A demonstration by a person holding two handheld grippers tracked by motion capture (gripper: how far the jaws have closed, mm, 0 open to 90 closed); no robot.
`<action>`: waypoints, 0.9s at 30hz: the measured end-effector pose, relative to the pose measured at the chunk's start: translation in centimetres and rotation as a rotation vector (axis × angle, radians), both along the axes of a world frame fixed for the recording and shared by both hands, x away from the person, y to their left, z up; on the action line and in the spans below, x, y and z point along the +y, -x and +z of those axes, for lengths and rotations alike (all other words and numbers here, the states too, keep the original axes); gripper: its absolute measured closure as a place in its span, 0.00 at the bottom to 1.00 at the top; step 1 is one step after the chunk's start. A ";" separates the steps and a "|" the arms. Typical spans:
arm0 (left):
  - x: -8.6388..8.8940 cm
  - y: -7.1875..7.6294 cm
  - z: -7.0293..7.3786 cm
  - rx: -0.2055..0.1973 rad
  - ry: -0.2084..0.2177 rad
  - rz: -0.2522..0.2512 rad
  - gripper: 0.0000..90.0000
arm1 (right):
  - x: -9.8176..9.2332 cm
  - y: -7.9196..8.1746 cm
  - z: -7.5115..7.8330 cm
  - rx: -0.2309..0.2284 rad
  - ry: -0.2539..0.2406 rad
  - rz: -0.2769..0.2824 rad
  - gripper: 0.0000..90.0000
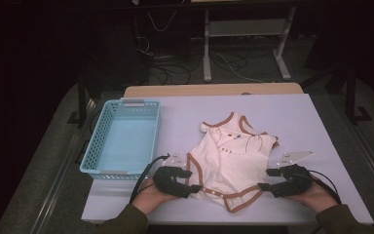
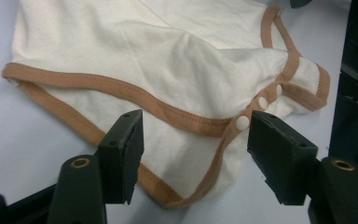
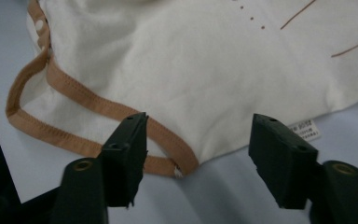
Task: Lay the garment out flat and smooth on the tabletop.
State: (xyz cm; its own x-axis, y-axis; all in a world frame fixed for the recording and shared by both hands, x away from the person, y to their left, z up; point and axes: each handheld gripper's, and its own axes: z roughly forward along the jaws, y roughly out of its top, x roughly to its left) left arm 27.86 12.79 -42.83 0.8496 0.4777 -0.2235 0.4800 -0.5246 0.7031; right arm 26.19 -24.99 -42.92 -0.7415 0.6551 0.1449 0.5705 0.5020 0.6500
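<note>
Garment: a cream baby bodysuit [image 1: 231, 163] with brown trim lies flat on the counter [image 1: 292, 117], near the front edge, neck end pointing away from the person and crotch end toward them.
Print: thin brown lines and small dots mark the chest of the bodysuit.
Snaps: white snap buttons [image 2: 242, 122] sit along the brown trim at the crotch flap, close to the left hand-held gripper's right-side jaw.
Label: a small white tag [image 3: 304, 130] sticks out from the side seam, just beyond the right hand-held gripper's right-side jaw.
Left hand-held gripper [image 2: 193, 149]: jaws spread apart, hovering at the lower left corner of the bodysuit; the trimmed leg opening lies between the jaws, and the pads do not press on it.
Right hand-held gripper [image 3: 198, 144]: jaws spread apart at the lower right corner of the bodysuit; the trimmed hem corner lies between them, not pinched.
Hands: the left hand [image 1: 148, 195] and the right hand [image 1: 316, 195] come in from the bottom edge, olive sleeves showing.
Basket: a light blue plastic basket [image 1: 148, 131] stands on the left part of the counter, apart from the bodysuit.
</note>
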 end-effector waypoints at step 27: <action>0.1 -0.2 -0.2 -0.016 -0.008 0.026 0.23 | 0.8 -0.3 -1.0 0.065 0.077 0.059 0.93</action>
State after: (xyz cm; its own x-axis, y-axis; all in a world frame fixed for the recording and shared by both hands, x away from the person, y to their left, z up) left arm 28.03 12.93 -42.98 0.8401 0.5018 -0.2059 0.4823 -0.5176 0.7067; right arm 26.47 -24.22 -43.88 -0.7697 0.6216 0.1452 0.5784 0.5829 0.5707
